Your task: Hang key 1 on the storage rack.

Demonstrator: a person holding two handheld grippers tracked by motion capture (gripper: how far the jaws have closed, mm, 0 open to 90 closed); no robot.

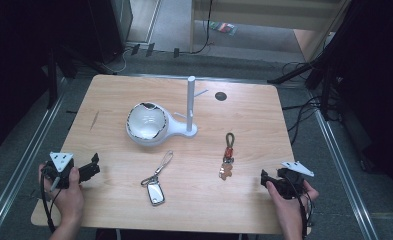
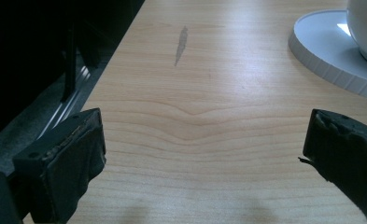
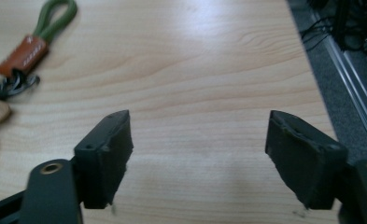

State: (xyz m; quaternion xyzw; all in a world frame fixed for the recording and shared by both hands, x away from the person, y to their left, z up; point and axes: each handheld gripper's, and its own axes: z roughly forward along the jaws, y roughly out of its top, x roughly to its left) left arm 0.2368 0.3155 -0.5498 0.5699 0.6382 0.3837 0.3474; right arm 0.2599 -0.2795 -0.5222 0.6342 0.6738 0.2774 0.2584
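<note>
Both grippers rest near the table's (image 1: 109, 90) front edge, the left gripper (image 1: 91, 167) at about 8 o'clock and the right gripper (image 1: 265, 178) at about 4, each with jaws spread wide and holding nothing, which looks like a ready stance before any reach. Between them lie a key fob (image 1: 155, 192) at 6 o'clock and a keychain (image 1: 228, 156) toward 4, both flat and untouched. Behind them, near centre, the bowl (image 1: 145, 122) and hook stand (image 1: 190, 105) share a white base, probably where the keys are meant to go.
</note>
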